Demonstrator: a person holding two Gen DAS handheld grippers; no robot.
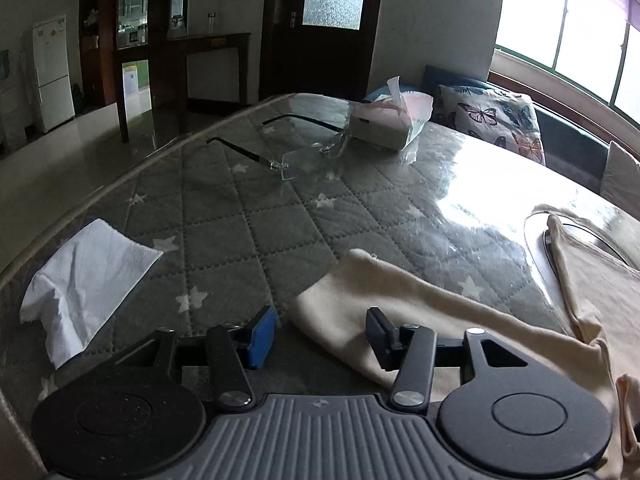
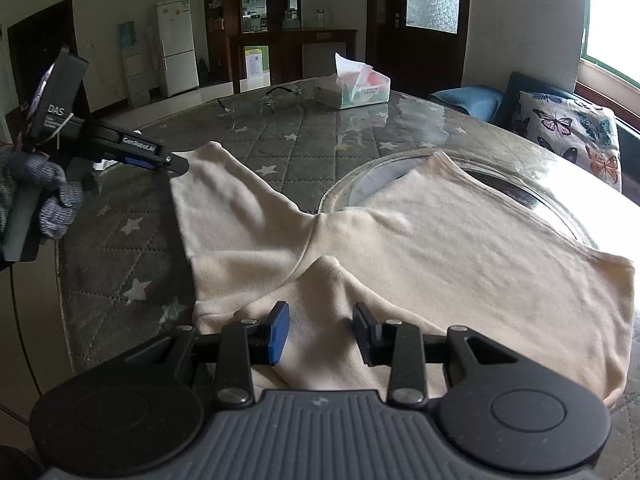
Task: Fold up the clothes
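A cream long-sleeved shirt [image 2: 440, 240] lies spread on the round table with a grey star-patterned quilted cover [image 2: 280, 160]. My left gripper [image 1: 320, 340] is open, its fingers straddling the end of one sleeve [image 1: 360, 300] lying flat. In the right wrist view the left gripper [image 2: 176, 166] shows at that sleeve's cuff. My right gripper [image 2: 320, 334] is open, low over the other sleeve [image 2: 320, 292], which lies folded across the shirt's body.
Rimless glasses [image 1: 288, 160], a tissue box [image 1: 384, 122] and a loose white tissue [image 1: 88, 276] lie on the table. A glass turntable [image 2: 400, 168] sits under the shirt. A butterfly cushion [image 2: 572, 132] lies on the bench by the window.
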